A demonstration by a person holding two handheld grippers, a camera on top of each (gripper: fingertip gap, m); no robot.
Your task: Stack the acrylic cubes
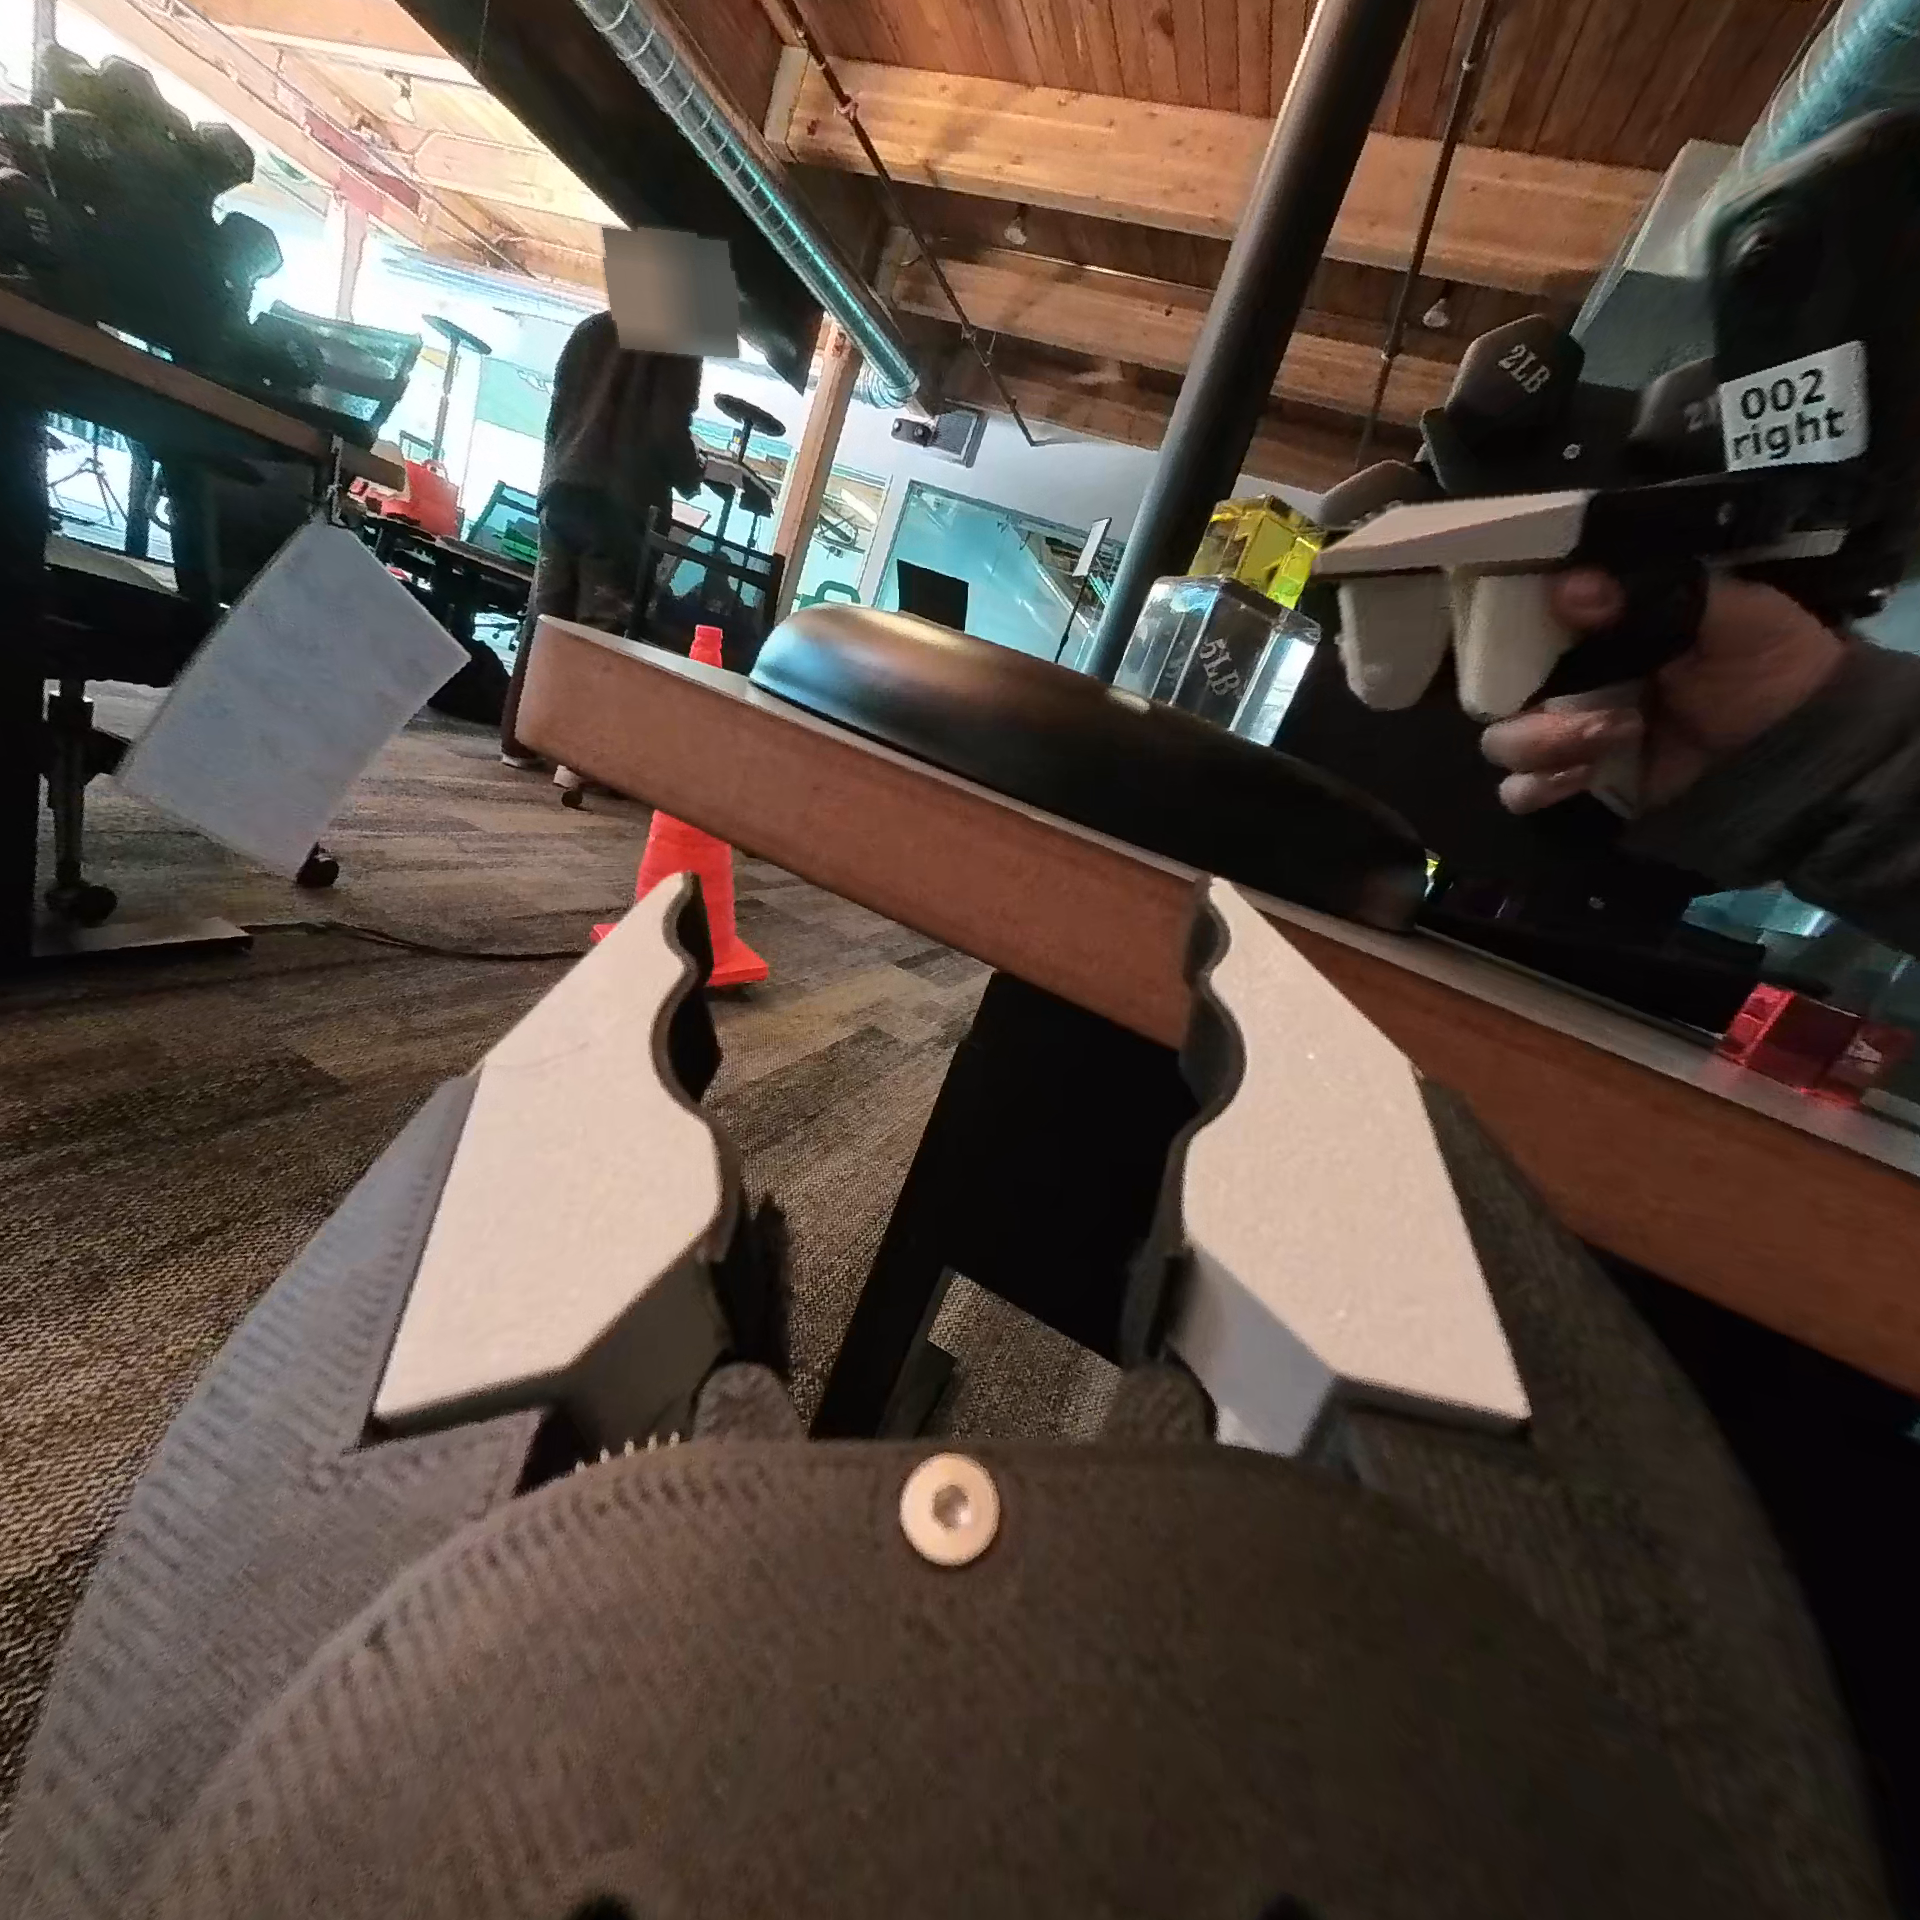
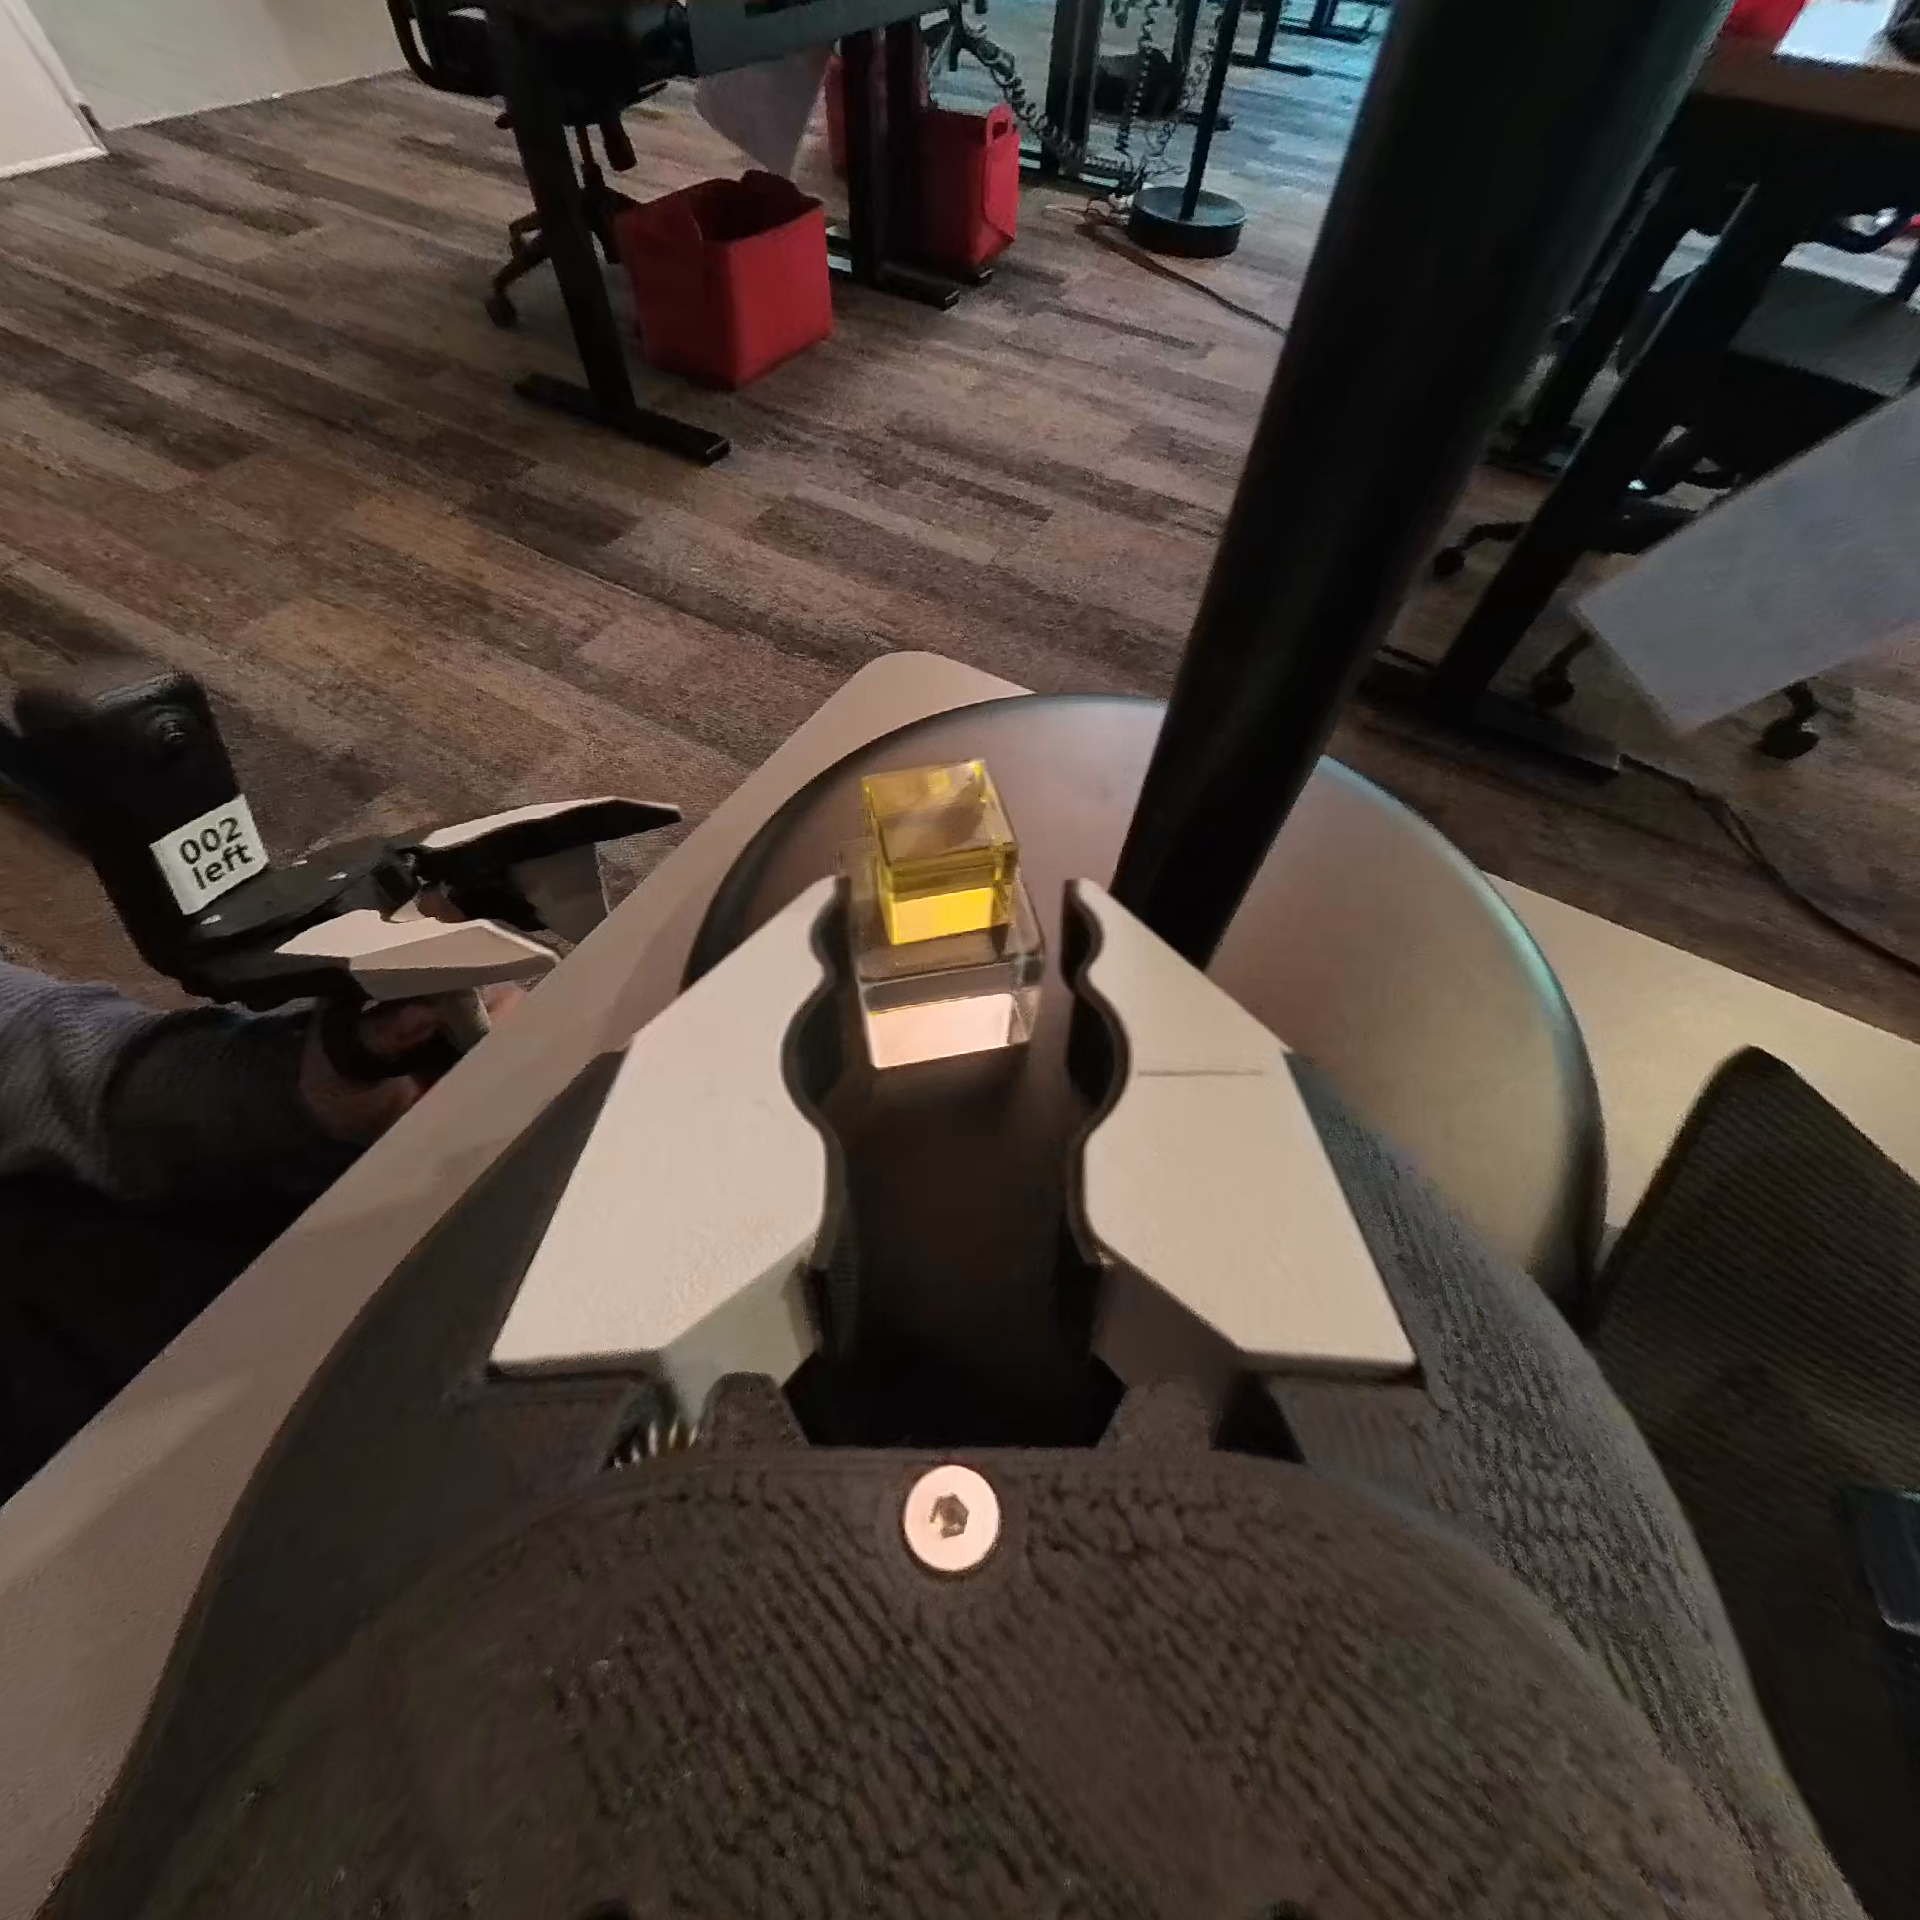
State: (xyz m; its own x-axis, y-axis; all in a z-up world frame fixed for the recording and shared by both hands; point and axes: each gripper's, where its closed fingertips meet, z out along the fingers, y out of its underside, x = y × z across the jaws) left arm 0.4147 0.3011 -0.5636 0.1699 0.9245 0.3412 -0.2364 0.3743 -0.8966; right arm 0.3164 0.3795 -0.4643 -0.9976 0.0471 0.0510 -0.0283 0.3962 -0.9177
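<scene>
Now, right tongs [image 2: 951, 894]: released, with the two grey fingers straddling a small stack and not pinching it. A dark gap shows between the right-hand finger [image 2: 1122, 997] and the stack. The left-hand finger lies just beside the stack's edge, and I cannot tell whether it touches.
Stack between them: a clear, glassy square block [image 2: 951, 1003] with a smaller transparent yellow cube [image 2: 935, 842] on top of it. The yellow cube sits toward the far edge of the clear block, not centred.
What it stands on: a round black disc base [image 2: 1455, 987], close beside the thick black pole [image 2: 1351, 468] that rises from it. The disc rests on a pale-topped table with a wood-coloured edge [image 1: 883, 831].
Left tongs [image 1: 945, 888]: gaping wide with nothing between the fingers. They are held low, off the table's corner and well apart from the stack, pointing at the table edge.
Further out: red transparent blocks [image 1: 1787, 1029] lie on the tabletop, and an orange traffic cone [image 1: 686, 831] stands on the patterned carpet.
Handling, as I judge it: both blocks look smooth and are only resting, so a sideways brush by either finger could slide the yellow cube. The pole crowds the right-hand finger, so straight, level travel is safest.
</scene>
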